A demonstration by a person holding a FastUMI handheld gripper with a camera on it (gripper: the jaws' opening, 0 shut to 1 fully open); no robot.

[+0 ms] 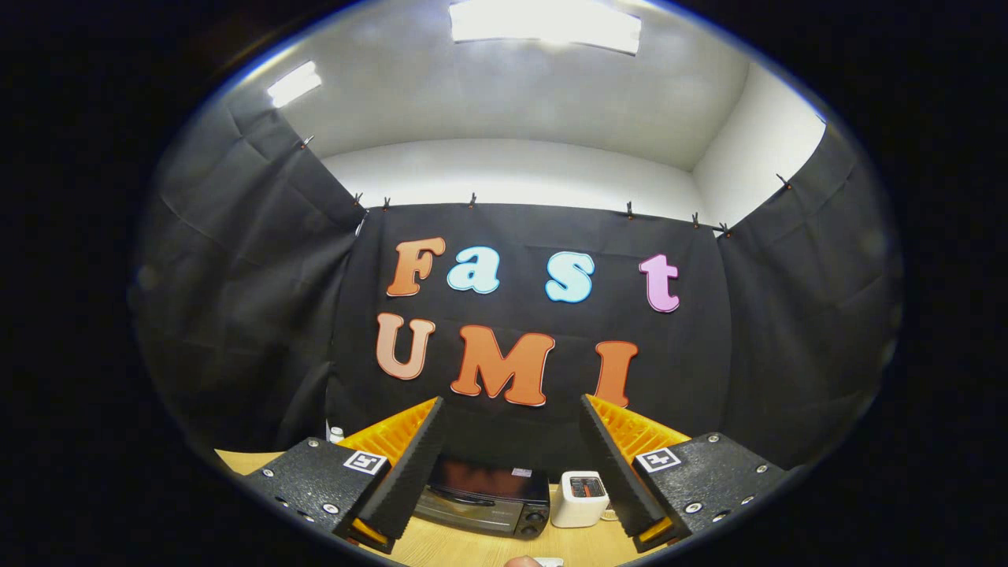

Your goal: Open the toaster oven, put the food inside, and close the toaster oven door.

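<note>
Two fingers of the tongs [512,409] wide apart, gripping nothing. Beyond and between them, black toaster oven [484,498] with door shut, on wooden table [465,547]. Just beside it, small white box [579,498].

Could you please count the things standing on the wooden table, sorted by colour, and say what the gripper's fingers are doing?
Black: 1, the black box-shaped toaster oven, door closed.
White: 2, the white boxy appliance beside the oven and a small white bottle near the booth's wall.
Total: 3, on the light wooden table.
The gripper has its fingers open, holding nothing.
</note>
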